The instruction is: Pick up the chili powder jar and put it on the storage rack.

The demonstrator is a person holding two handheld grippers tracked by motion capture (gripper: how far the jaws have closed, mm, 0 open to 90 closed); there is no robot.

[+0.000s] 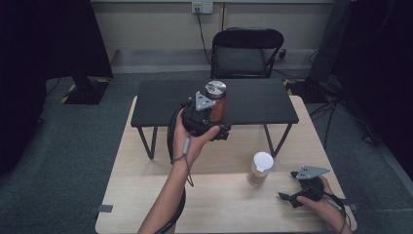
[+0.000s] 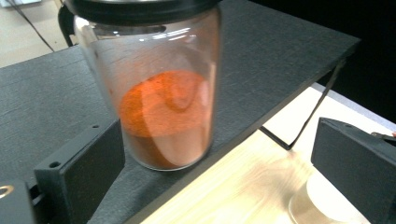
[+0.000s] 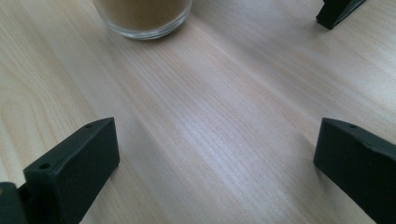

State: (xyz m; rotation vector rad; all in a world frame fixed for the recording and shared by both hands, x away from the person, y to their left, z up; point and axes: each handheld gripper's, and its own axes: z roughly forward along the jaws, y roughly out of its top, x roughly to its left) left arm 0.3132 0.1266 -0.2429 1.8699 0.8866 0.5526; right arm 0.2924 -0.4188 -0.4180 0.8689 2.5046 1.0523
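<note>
The jar of orange powder [image 1: 217,105] stands straight up on the small black shelf [image 1: 253,102] that sits over the far part of the tabletop [image 1: 214,200]. It has a shiny silver lid in the high view. Its long way runs up and down.

The left gripper [image 1: 220,130] is right by this jar. In the high view the jar is at about 12 o'clock from the left hand [image 1: 192,139], very close. In the left gripper view [image 2: 212,172] the fingers are spread wide. The jar stands between them, but not in the middle. It is just beside the finger [image 2: 79,172] at 9 o'clock, maybe touching it; I cannot tell for sure. The finger at 3 o'clock is well apart from the glass. The jar sits near the front edge of the shelf.

So the left hand is the nearer one by far. I think the fingers would need to slide a bit toward 9 o'clock before they close, so the jar ends up in the middle.

The right gripper [image 1: 288,196] rests low by the tabletop, at 4 o'clock from the jar. Its fingers [image 3: 70,172] are wide and hold nothing. A second jar with tan powder [image 1: 260,169] and a white lid stands on the tabletop, at about 11 o'clock from the right gripper and near it.
</note>
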